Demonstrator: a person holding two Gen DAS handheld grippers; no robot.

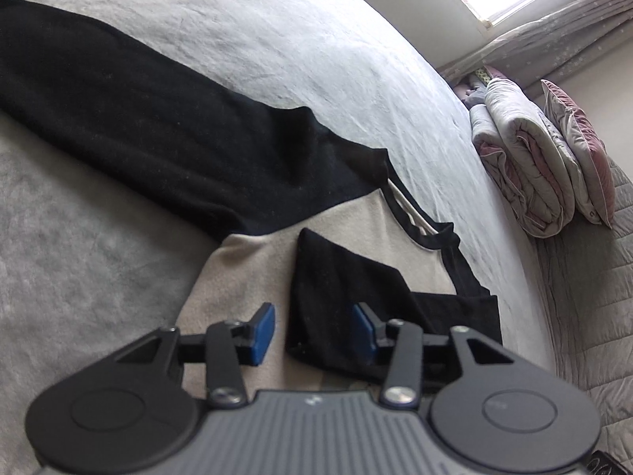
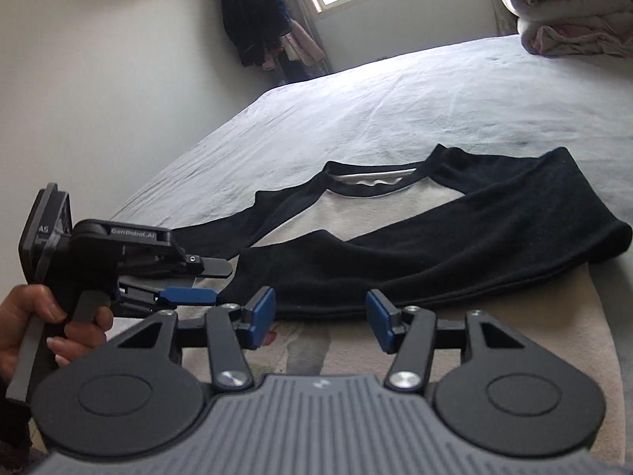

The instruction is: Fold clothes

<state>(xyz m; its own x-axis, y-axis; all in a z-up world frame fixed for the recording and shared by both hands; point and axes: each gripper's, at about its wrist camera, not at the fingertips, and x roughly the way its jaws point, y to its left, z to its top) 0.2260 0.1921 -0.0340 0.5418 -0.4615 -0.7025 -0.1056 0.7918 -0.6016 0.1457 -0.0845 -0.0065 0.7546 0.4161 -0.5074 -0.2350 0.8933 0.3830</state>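
A cream shirt [image 2: 348,213] with black sleeves and black collar lies flat on the bed. Both sleeves are folded across its body. In the left wrist view the cream body [image 1: 253,269] has one black sleeve end [image 1: 336,289] lying on it, and the other black sleeve [image 1: 138,111] stretches away to the upper left. My left gripper [image 1: 314,330] is open, its jaws either side of the sleeve end's edge. It also shows in the right wrist view [image 2: 205,281], held in a hand. My right gripper [image 2: 321,316] is open and empty, just short of the long sleeve [image 2: 455,261].
The bed sheet [image 2: 356,111] is pale grey-blue. A folded quilt [image 1: 526,166] and a pink pillow [image 1: 581,150] sit at the bed's far end. Dark clothes [image 2: 253,19] hang by the window in the corner. A white wall runs along the bed's left side.
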